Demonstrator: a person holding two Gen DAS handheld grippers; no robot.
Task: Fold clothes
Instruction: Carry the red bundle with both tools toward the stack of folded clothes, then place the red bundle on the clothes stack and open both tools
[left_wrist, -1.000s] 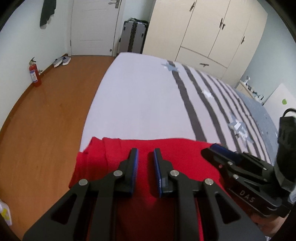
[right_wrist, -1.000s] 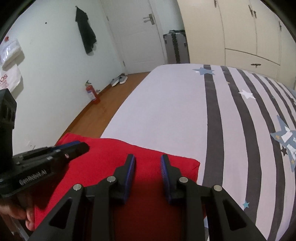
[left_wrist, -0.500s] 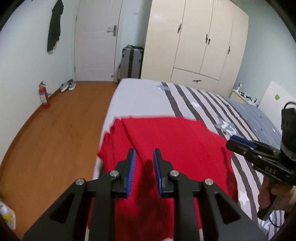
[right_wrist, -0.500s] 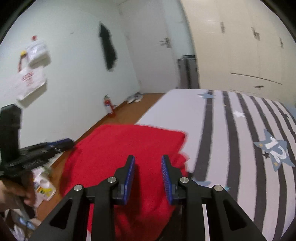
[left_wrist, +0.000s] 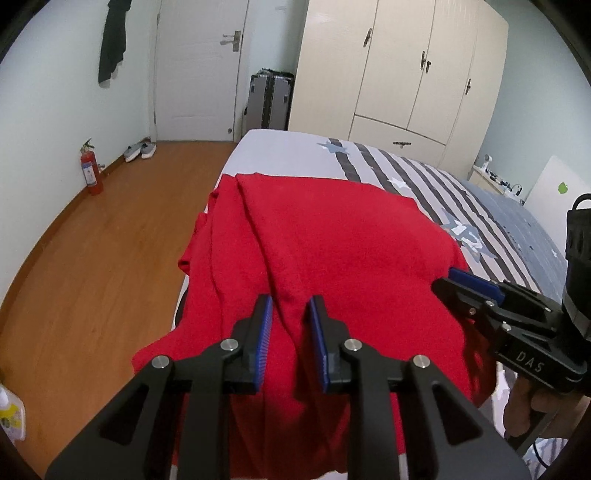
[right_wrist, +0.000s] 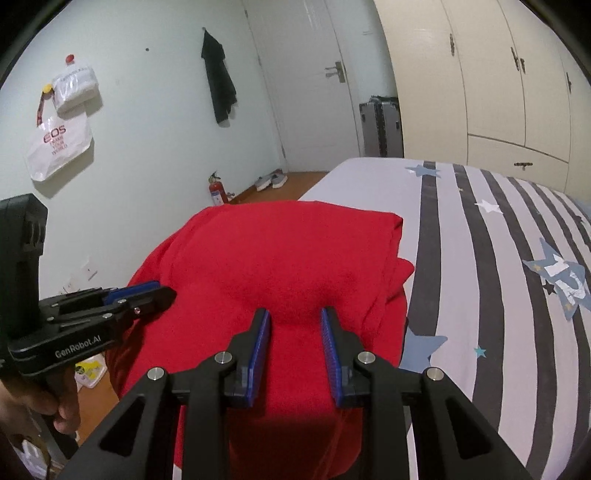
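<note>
A red garment (left_wrist: 332, 236) lies folded on the near corner of the bed (left_wrist: 288, 155), partly hanging over the edge. It also shows in the right wrist view (right_wrist: 280, 251). My left gripper (left_wrist: 290, 306) hovers over the garment's near part with its jaws apart and nothing between them. My right gripper (right_wrist: 295, 317) hovers over the garment's near edge, jaws apart and empty. Each gripper shows in the other's view, the right gripper (left_wrist: 476, 291) at the right and the left gripper (right_wrist: 136, 295) at the left.
The bed has a grey striped cover with stars (right_wrist: 498, 236). Wooden floor (left_wrist: 92, 258) lies left of the bed, with a red fire extinguisher (left_wrist: 90, 171), shoes (left_wrist: 140, 149), a suitcase (left_wrist: 269, 101), a door and a cream wardrobe (left_wrist: 406, 74).
Both grippers have pulled back and risen from the garment. More of the garment shows now, and it reaches further up the bed than a second ago.
</note>
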